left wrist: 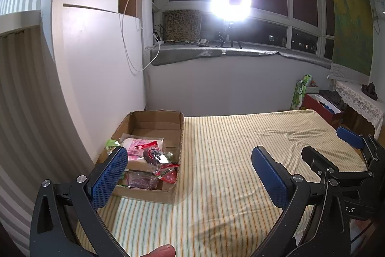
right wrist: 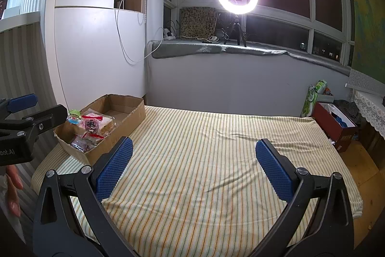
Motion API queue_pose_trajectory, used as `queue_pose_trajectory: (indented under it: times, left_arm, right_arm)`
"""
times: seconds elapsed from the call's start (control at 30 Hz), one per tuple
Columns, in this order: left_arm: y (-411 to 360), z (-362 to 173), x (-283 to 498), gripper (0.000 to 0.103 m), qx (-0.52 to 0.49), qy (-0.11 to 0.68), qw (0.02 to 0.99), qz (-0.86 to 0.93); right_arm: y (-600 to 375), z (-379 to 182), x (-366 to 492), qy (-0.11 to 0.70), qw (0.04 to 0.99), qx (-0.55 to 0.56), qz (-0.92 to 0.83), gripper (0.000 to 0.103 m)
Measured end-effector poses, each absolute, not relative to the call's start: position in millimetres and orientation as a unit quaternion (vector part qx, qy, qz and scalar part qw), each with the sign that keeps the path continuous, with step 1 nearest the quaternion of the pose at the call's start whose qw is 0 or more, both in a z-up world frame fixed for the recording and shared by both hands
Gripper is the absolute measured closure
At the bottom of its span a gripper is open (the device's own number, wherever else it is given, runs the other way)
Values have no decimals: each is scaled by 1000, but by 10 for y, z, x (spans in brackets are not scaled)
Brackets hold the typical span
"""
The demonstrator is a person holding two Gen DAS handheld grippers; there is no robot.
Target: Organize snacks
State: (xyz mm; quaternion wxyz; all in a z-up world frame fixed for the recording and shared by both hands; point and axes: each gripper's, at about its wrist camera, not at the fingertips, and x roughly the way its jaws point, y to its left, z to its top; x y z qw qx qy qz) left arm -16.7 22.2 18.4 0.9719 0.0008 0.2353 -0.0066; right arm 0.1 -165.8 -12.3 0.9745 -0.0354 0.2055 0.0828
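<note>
An open cardboard box sits at the left side of the striped cloth-covered table. It holds several wrapped snacks: a pink-and-white pack, a dark round one, a dark bar and a red-edged clear pack. The box also shows in the right wrist view, with the snacks inside. My left gripper is open and empty, just right of the box's near end. My right gripper is open and empty over the bare cloth. It also shows in the left wrist view at the right.
A white wall panel stands close behind the box. A ring light on a tripod stands on the window sill. A red box and a green bag sit beyond the table's right edge.
</note>
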Motion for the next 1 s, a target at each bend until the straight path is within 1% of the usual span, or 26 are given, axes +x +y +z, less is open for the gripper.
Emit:
queue_pose_trajectory:
  times: [0.67,1.0]
  left_arm:
    - [244,130,-124,1,-20,259,965,-25]
    - [233,125,-110,1,-9,257,966,-6]
  right_arm:
    - [-1685,-164,-13,208,974,-35,79,0]
    - [-1699,-192,-16,211,974,-35,78,0]
